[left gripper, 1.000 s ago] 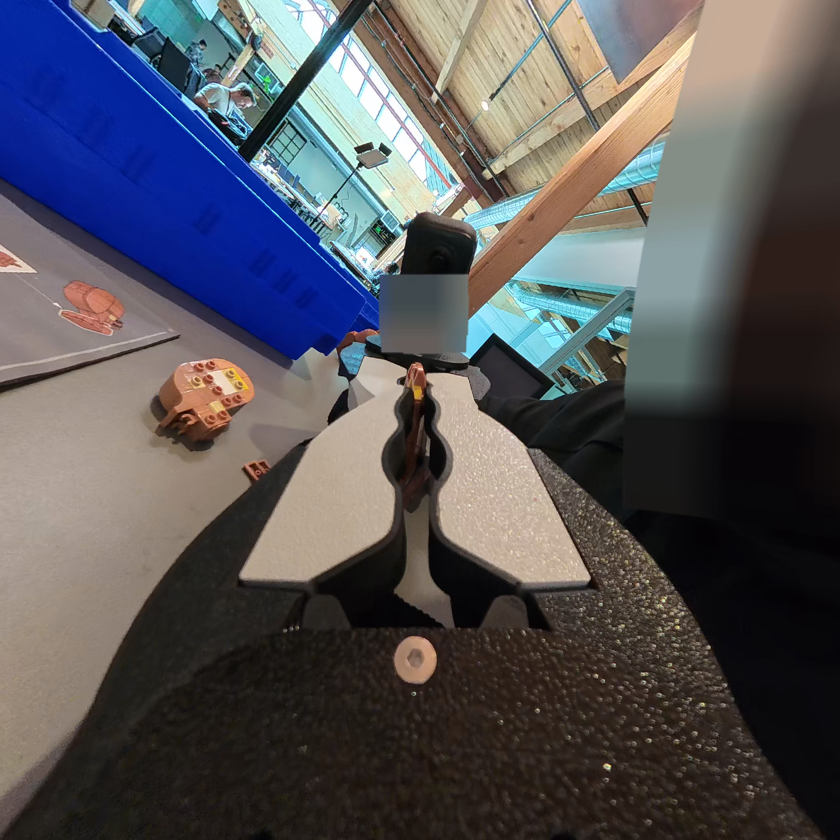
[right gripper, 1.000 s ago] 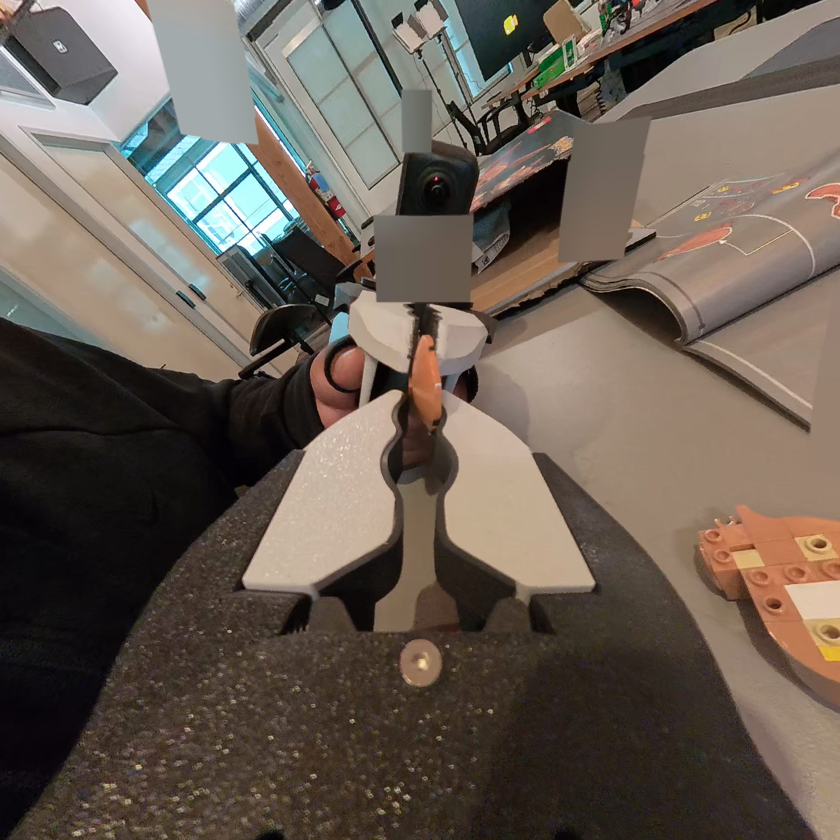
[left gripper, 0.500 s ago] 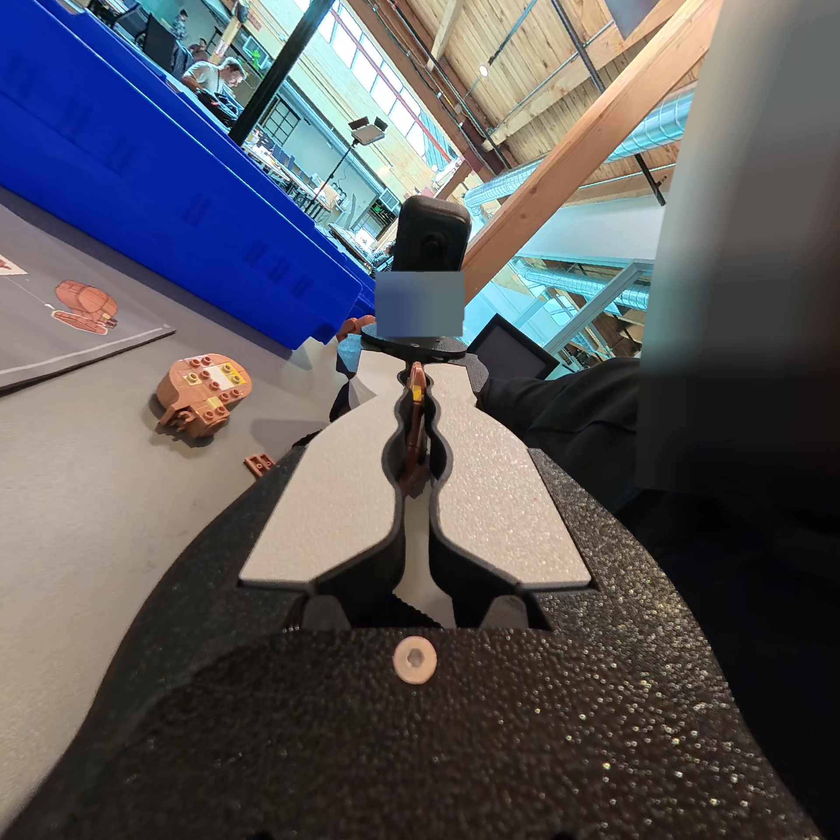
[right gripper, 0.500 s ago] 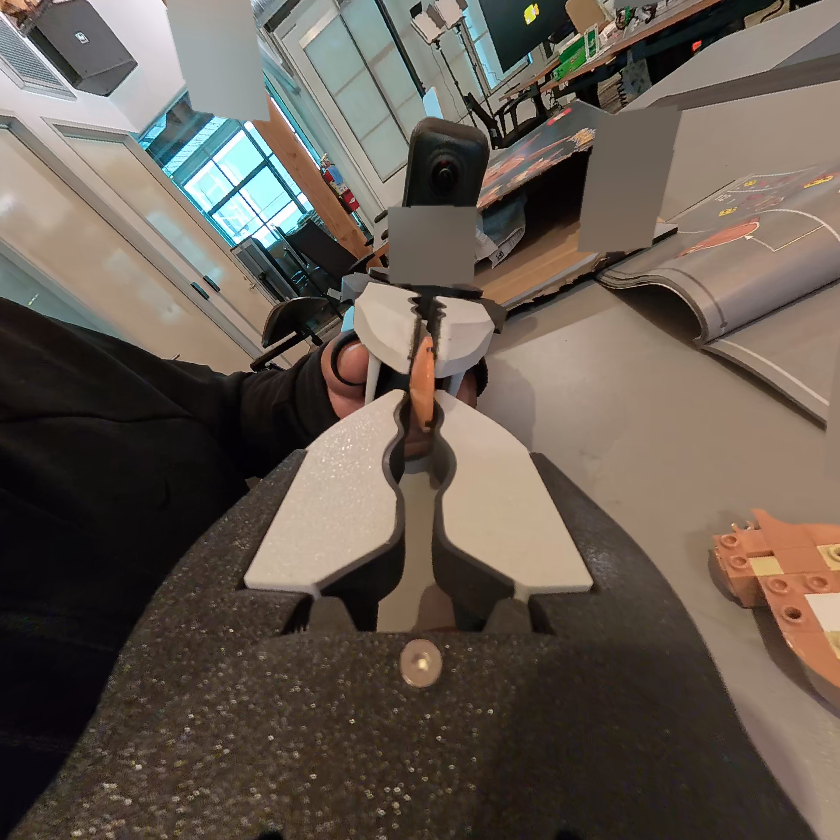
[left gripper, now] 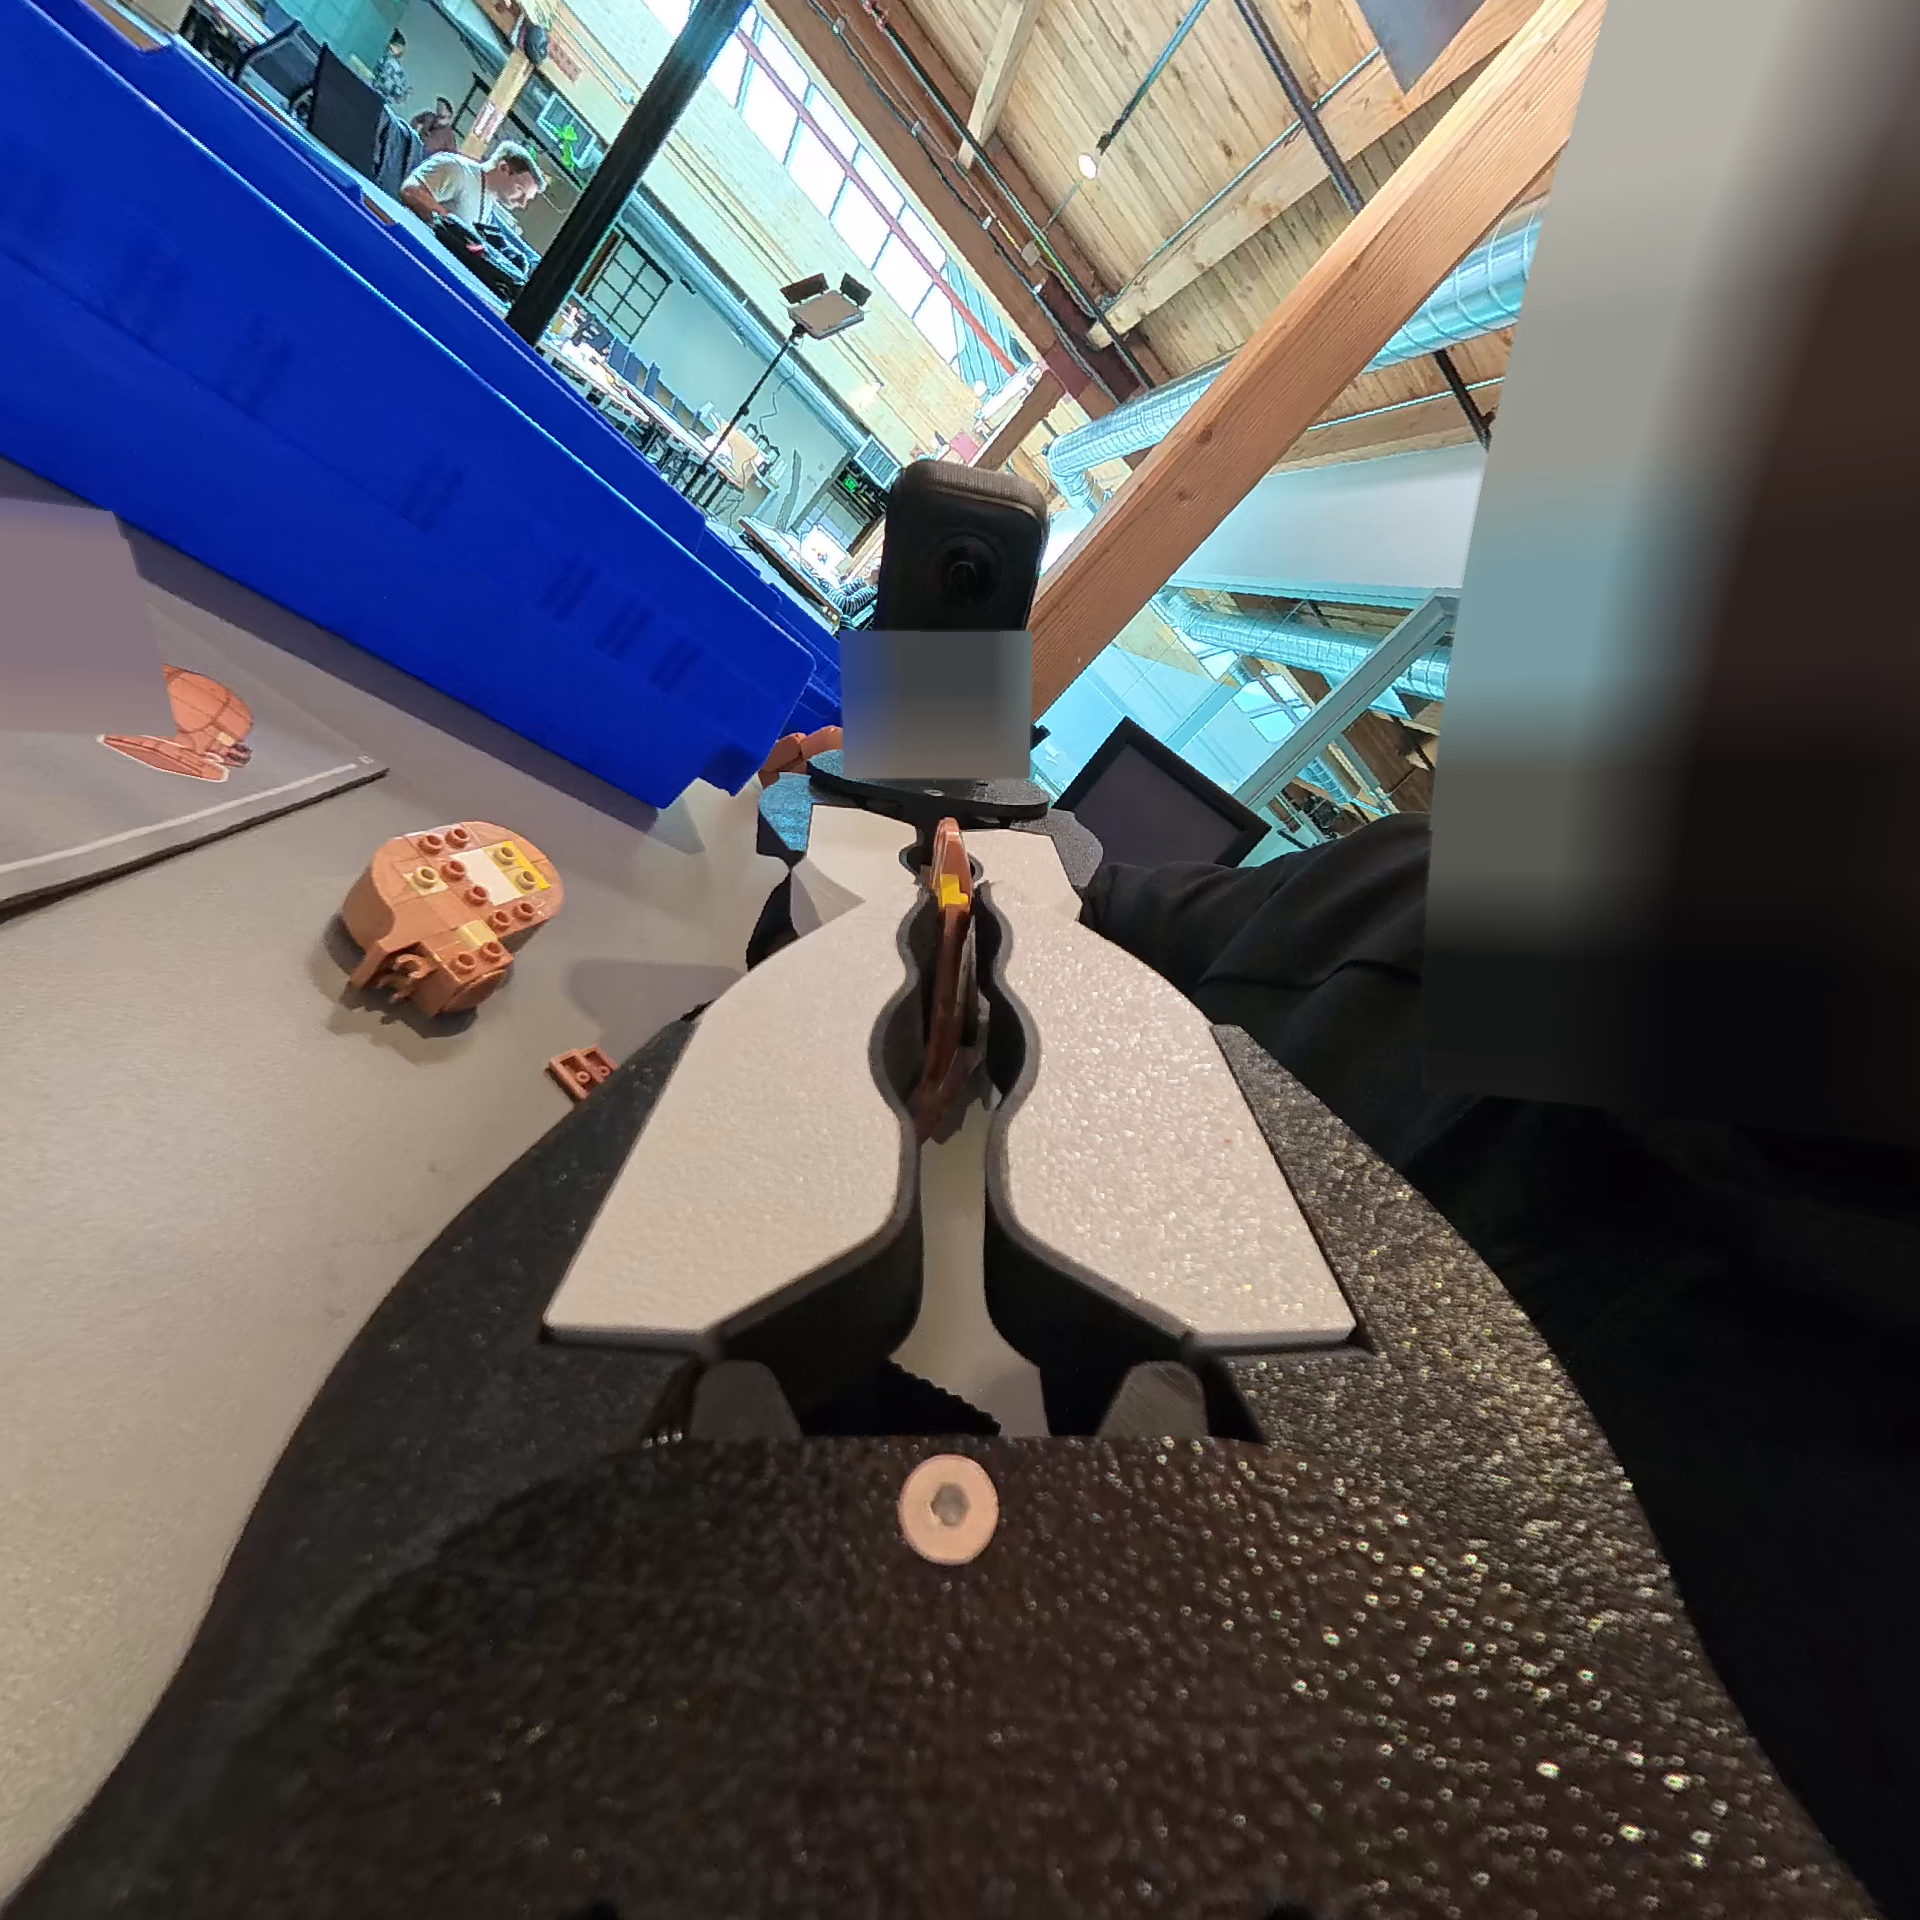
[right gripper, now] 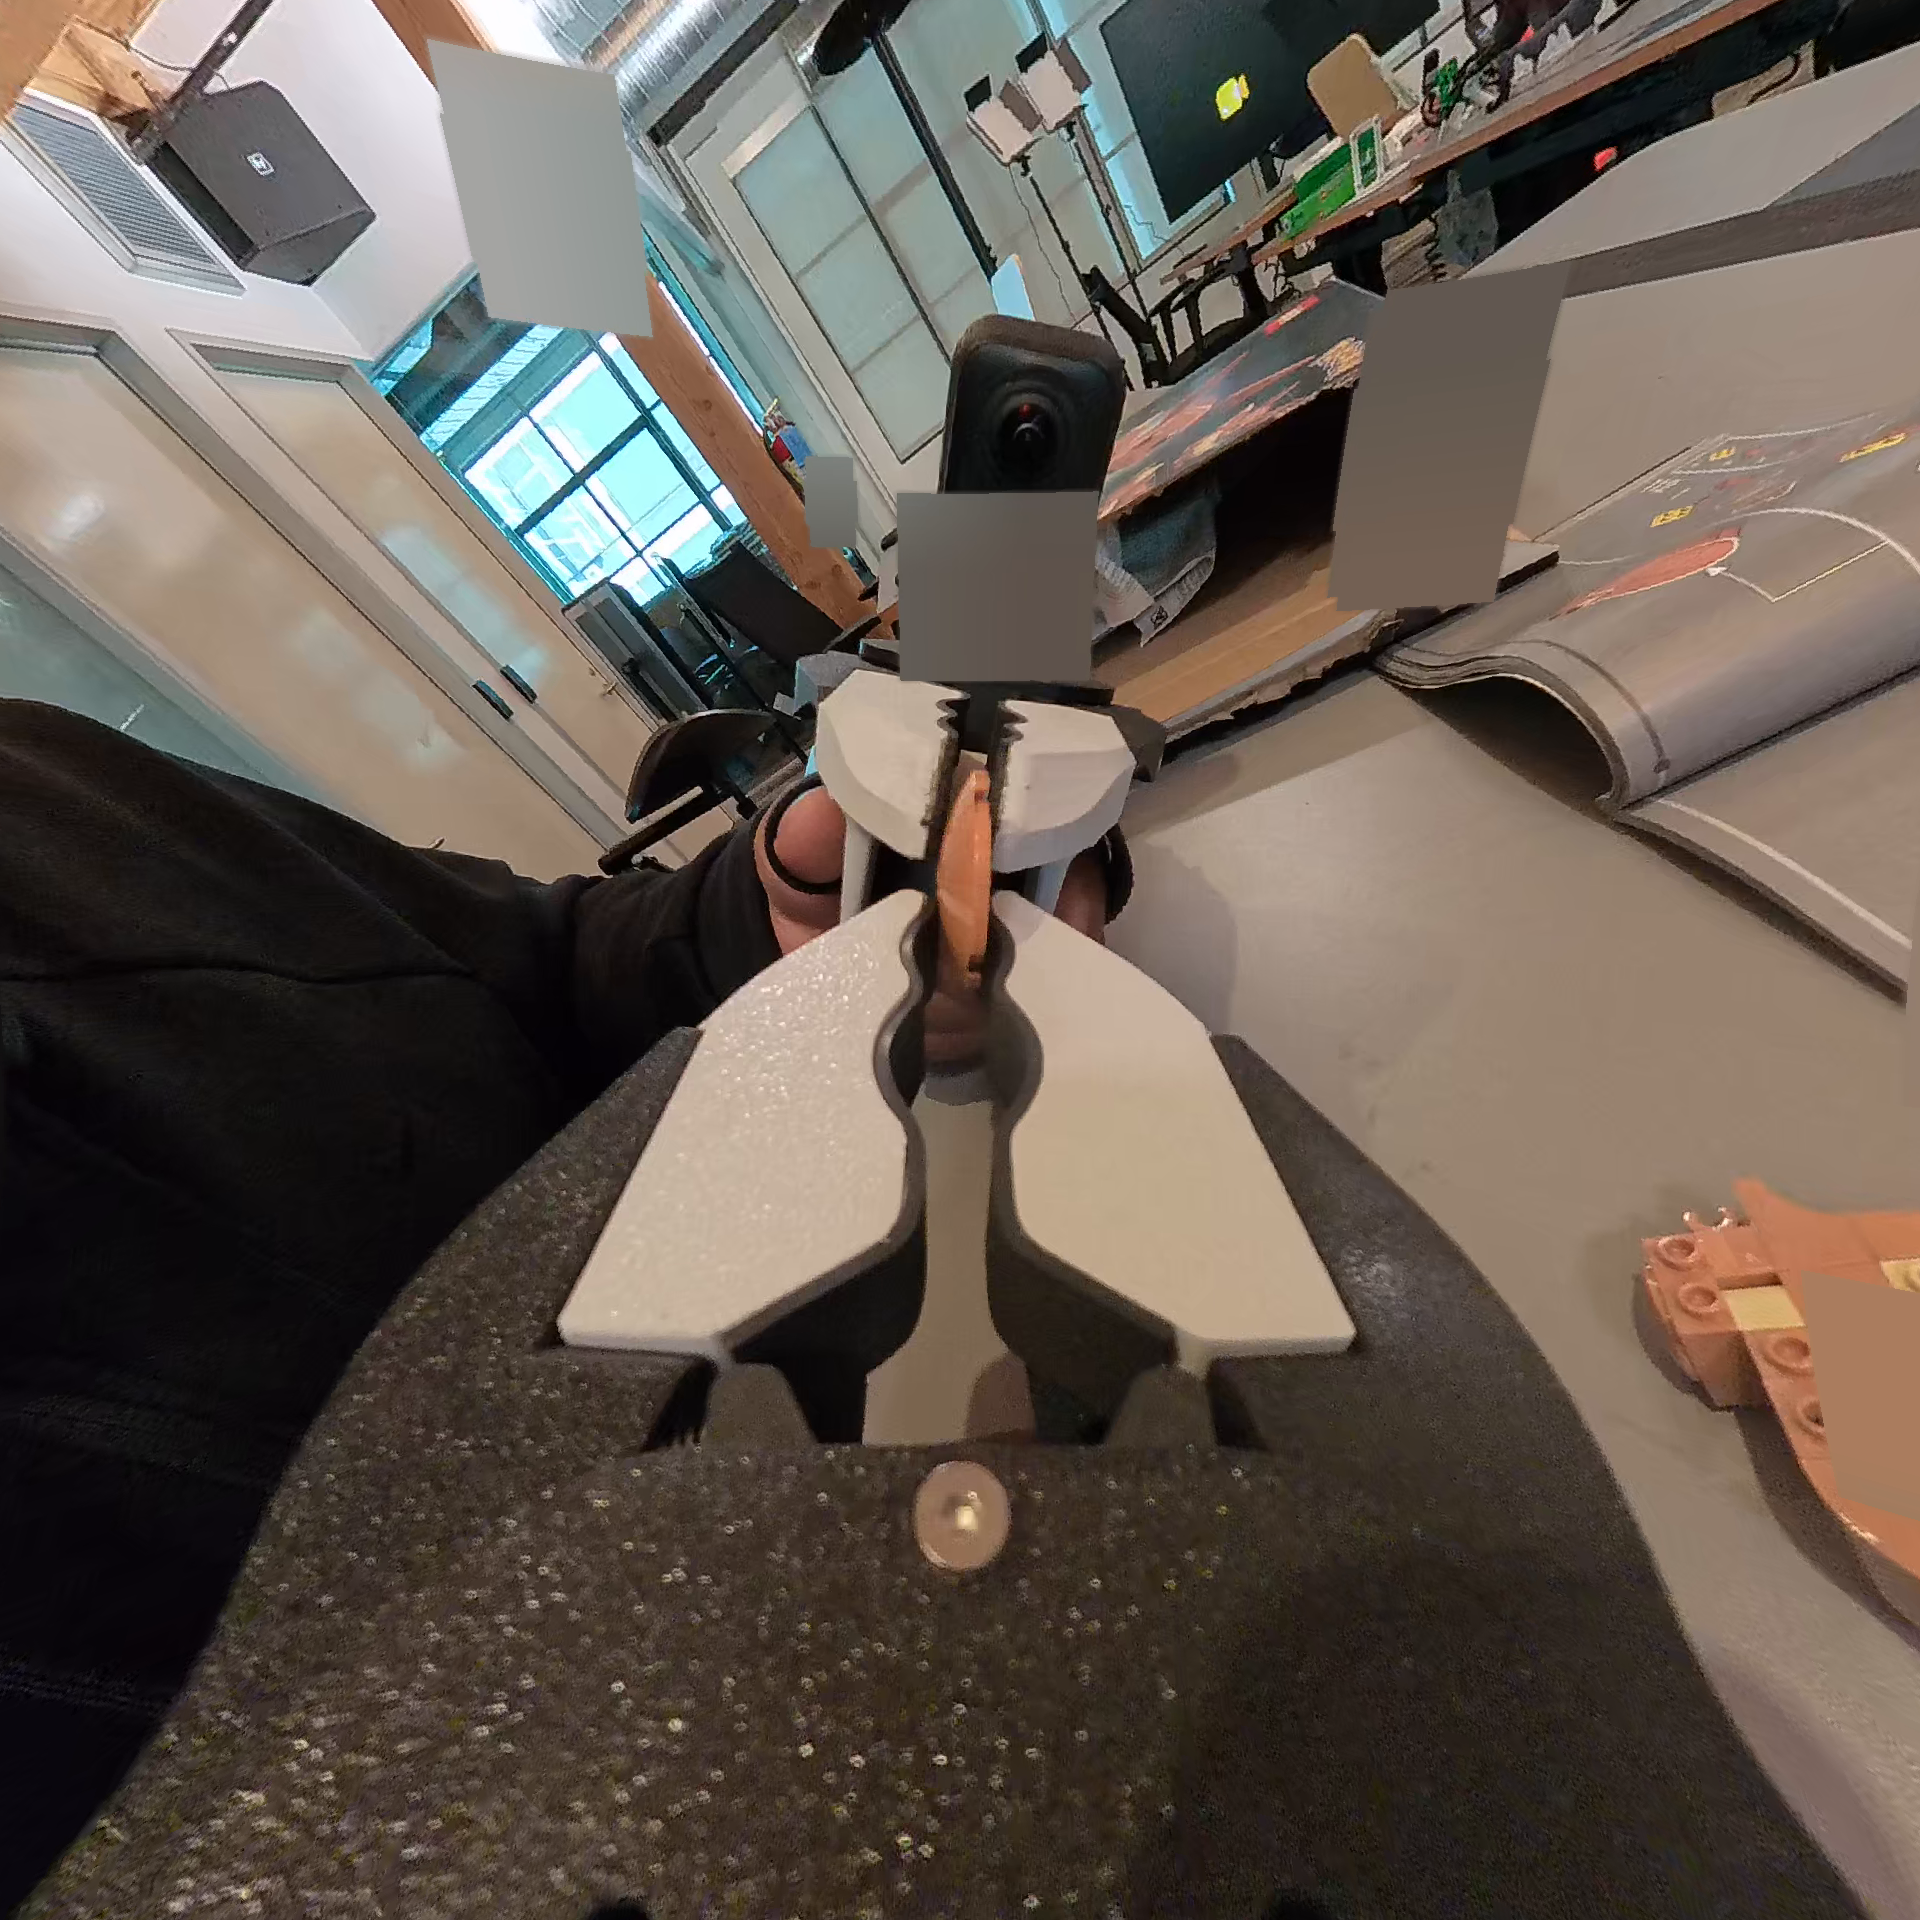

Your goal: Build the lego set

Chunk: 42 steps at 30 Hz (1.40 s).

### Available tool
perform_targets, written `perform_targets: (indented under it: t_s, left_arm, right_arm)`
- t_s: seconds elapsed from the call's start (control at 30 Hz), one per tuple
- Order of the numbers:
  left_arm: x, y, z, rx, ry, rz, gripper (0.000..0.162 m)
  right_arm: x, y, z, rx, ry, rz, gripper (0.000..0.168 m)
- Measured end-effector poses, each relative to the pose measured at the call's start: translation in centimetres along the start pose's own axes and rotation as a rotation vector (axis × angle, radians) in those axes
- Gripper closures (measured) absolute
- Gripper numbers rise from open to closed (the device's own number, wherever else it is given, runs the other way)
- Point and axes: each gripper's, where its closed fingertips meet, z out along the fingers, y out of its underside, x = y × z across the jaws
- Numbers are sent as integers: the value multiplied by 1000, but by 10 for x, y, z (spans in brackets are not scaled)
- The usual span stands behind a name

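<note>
Here, left tongs (left gripper: 948, 935) and right tongs (right gripper: 961, 935) nose to nose, both clamped on one thin brown plate (left gripper: 943, 997), brown assembly (left gripper: 449, 916) at ten o'clock on the bench (left gripper: 208, 1143).

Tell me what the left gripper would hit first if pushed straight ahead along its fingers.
Most likely the right gripper: it faces the left gripper nose to nose, and both seem clamped on the same thin brown curved lego piece. Any gap between the fingertips is hard to judge.
</note>
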Motion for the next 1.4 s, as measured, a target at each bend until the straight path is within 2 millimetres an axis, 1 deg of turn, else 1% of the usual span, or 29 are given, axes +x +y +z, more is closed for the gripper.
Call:
perform_targets:
  t_s: [0.57, 0.67, 0.77, 0.83, 0.93, 1.1, 1.3, 1.4]
  left_arm:
    - [3, -4, -3, 22, 12, 12, 156]
    - [4, -8, -6, 27, 7, 25, 155]
    - [3, -13, -11, 25, -33, 64, 154]
    - [-2, -11, -13, -4, -75, 79, 154]
    - [-4, -9, -13, -10, -78, 66, 155]
    - [-8, -4, -15, -52, -116, 73, 154]
    - [-4, 5, -23, -145, -114, 108, 153]
    - [-4, 12, -22, -180, -109, 120, 153]
  right_arm:
    - [-2, 1, 0, 0, 2, -31, 162]
    - [-2, 1, 0, 0, 5, -43, 162]
    - [-2, 1, 0, -3, 9, -48, 162]
    - [-1, 3, 1, -17, 14, -47, 162]
    - [-1, 5, 2, -32, 22, -51, 162]
    - [3, 4, 0, -25, 38, -48, 162]
    - [3, -3, -3, 20, 32, -57, 162]
    - [1, -3, -3, 26, 19, -61, 162]
